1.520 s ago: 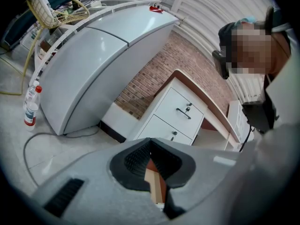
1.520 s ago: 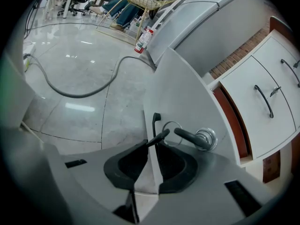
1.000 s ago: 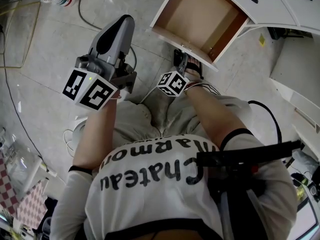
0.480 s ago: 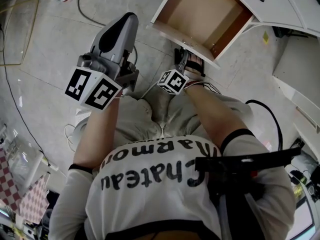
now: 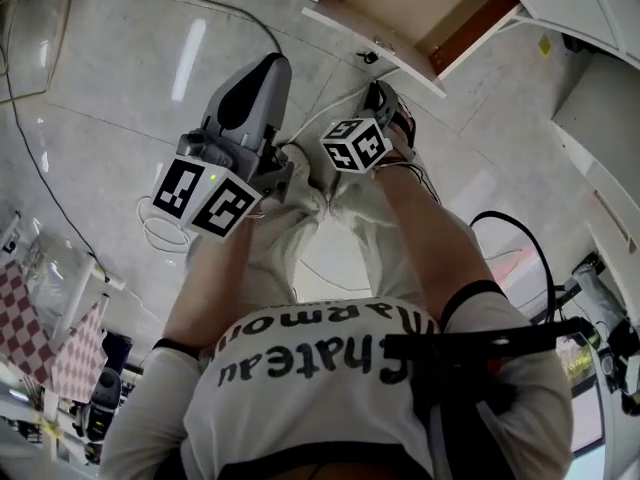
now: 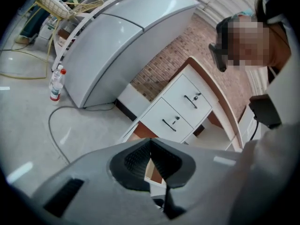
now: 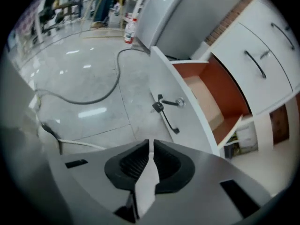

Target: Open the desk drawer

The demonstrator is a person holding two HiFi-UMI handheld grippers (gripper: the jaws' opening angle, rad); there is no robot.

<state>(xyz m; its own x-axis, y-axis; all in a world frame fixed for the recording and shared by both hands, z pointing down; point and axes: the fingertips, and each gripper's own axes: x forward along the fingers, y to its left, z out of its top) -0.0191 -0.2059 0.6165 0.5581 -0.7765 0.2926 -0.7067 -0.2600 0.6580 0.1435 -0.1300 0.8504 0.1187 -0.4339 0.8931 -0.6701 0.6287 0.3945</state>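
1. Head view: the desk drawer point(image 5: 415, 3) stands pulled out at 1 o'clock. Its brown inside is bare, and it juts from the white bench point(image 5: 570, 3) over the tiled floor point(image 5: 110, 78).
2. Its dark handle point(image 5: 370, 57) sits on the white front panel, which faces 7 o'clock.
3. The right gripper point(image 5: 379, 91) is at 6 o'clock of that panel, near the handle but apart from it. Its jaws have just been closing and now stand narrow, with a thin slit left and nothing between them.
4. The left gripper point(image 5: 271, 65) is at 9 o'clock of the right one, well apart from the drawer, its jaws together on nothing.
5. Left gripper view: two closed drawers point(image 6: 161, 112) sit at 12 o'clock of the open one, and a bottle point(image 6: 55, 84) stands on the floor at 9 o'clock.
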